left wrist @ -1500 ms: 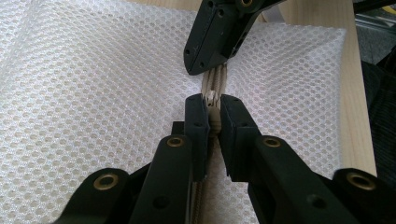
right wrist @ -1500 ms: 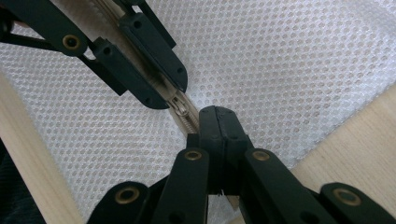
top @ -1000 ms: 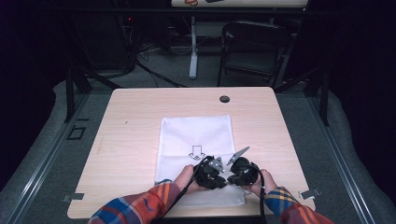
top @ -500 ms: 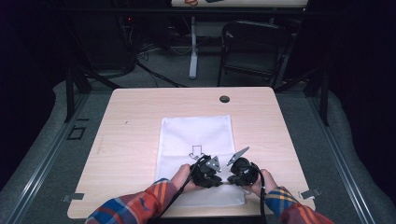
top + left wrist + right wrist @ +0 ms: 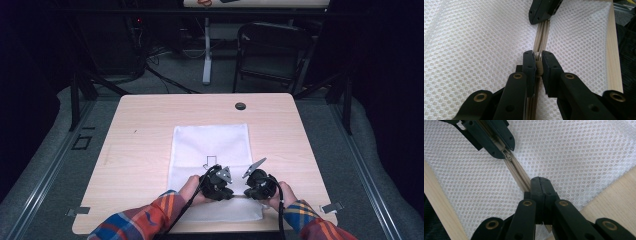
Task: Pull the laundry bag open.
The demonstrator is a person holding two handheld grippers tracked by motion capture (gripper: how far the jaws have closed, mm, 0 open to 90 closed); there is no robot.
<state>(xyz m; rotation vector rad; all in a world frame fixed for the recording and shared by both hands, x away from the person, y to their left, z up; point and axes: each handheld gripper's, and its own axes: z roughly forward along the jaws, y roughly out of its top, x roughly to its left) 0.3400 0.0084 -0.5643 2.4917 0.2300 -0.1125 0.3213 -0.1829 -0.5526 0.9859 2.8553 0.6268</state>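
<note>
A white mesh bag (image 5: 210,142) lies flat on the wooden table (image 5: 140,130), with a beige zipper (image 5: 543,32) running across its near part. My left gripper (image 5: 226,186) is shut on the zipper's slider (image 5: 538,58); its jaws pinch it from both sides. In the right gripper view that slider (image 5: 507,155) sits under the left gripper's jaws at the top left. A short way along the same zipper line, my right gripper (image 5: 539,183) is fully shut on the zipper tape (image 5: 520,173). In the high view the right gripper (image 5: 250,187) faces the left one, tips close together.
A small arrow mark (image 5: 211,161) shows on the bag just beyond the grippers. A dark round grommet (image 5: 240,106) sits near the table's far edge. A black chair (image 5: 270,50) and cables stand on the floor behind. The table's near edge (image 5: 615,50) runs close to the bag.
</note>
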